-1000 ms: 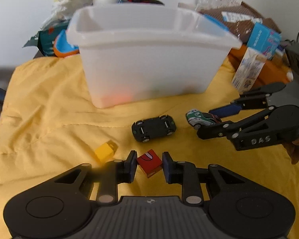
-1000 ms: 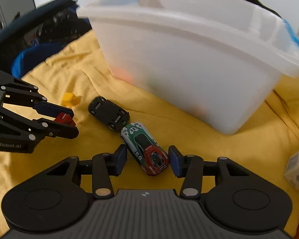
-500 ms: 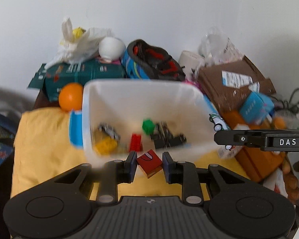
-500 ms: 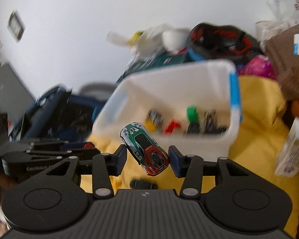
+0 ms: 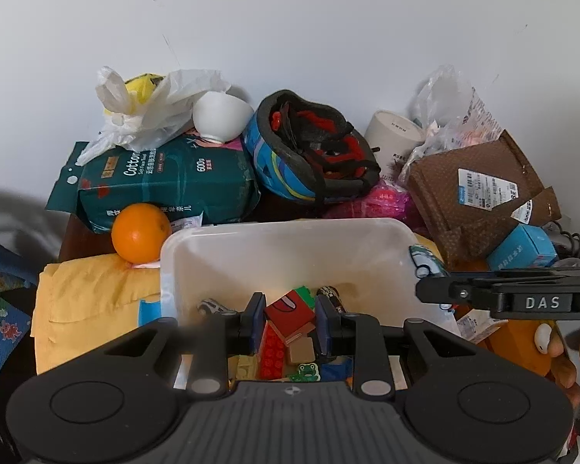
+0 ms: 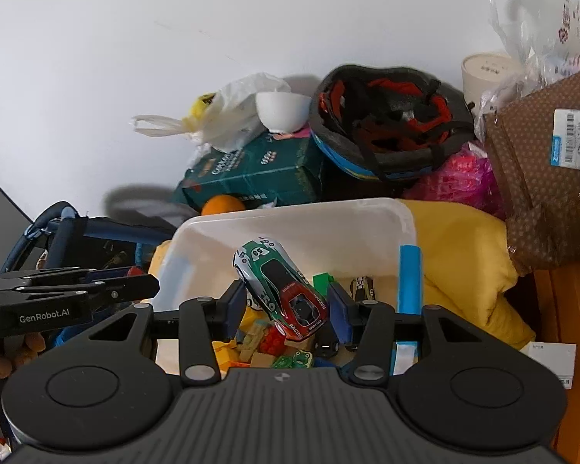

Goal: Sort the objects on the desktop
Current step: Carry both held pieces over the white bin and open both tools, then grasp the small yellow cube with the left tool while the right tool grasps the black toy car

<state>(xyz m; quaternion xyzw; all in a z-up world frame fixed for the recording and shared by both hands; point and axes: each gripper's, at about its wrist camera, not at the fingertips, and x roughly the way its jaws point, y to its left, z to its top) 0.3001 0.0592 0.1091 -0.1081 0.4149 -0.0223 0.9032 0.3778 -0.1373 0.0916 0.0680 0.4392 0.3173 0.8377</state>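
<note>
left gripper [image 5: 289,320] pinches red block [image 5: 289,308] over white bin [image 5: 251,237] | right gripper [image 6: 287,307] pinches toy car [image 6: 280,287] over bin

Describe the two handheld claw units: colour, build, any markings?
Both match: matte black plastic, ribbed centre body flanked by two round discs, linkage arms with silver pivot screws, blue pads on the fingertips. The left claw reads "GenRobot.AI" on its side in the right wrist view; the right claw reads "DAS" in the left wrist view. No cables or sleeves visible.
</note>
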